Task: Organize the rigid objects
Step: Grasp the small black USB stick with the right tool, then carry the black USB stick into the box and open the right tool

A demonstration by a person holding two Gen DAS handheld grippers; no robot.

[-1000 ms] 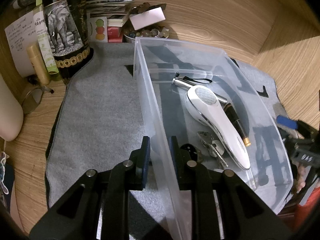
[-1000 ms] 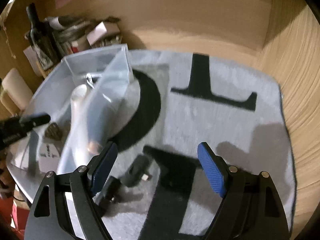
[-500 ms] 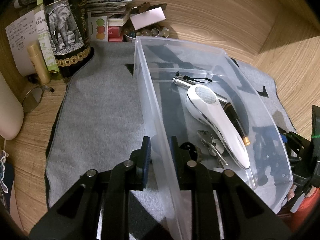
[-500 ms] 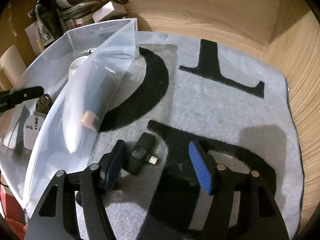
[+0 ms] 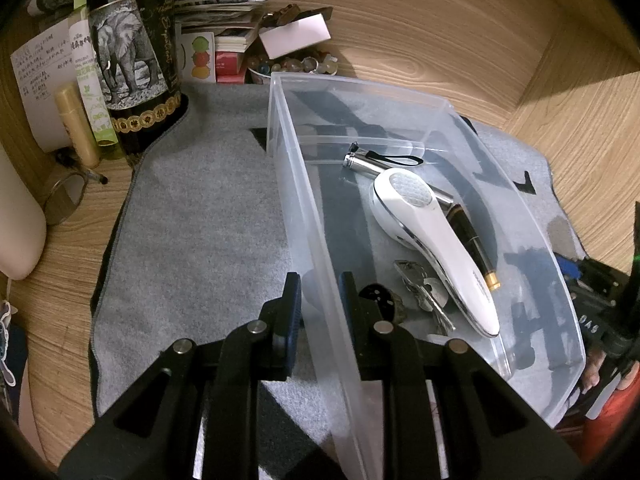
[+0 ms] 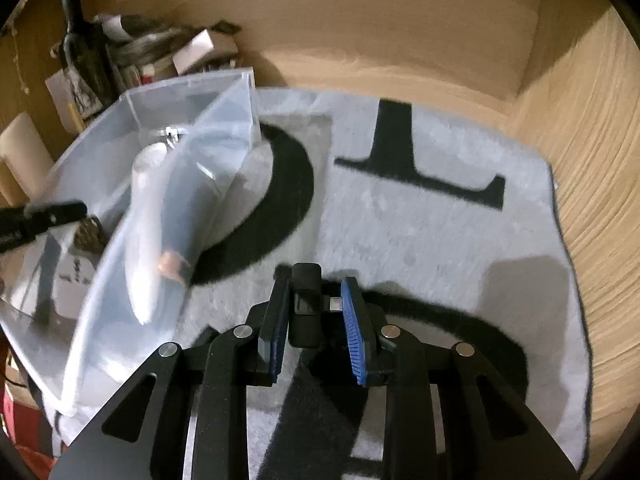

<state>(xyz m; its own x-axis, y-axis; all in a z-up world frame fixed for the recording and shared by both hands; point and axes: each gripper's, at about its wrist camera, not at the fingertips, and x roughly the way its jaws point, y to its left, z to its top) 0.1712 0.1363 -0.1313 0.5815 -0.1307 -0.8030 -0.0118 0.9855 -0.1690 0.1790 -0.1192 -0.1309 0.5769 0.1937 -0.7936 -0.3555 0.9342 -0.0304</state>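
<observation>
The bin point(image 5: 420, 96) sat on the mat point(image 5: 208, 216); bottles point(image 5: 132, 72) stood at its ten o'clock, the adapter point(image 6: 306, 304) at its three o'clock.

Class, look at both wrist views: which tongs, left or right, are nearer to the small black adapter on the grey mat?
Right. The right tongs have just been closing around the small black adapter, which sits between their pads. The left tongs are clamped on the clear bin wall.

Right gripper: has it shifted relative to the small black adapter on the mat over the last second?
Yes. The right gripper has come over the black adapter, which lay ahead of its left finger; its jaws have just been closing, and it now sits between them on the grey mat.
</observation>
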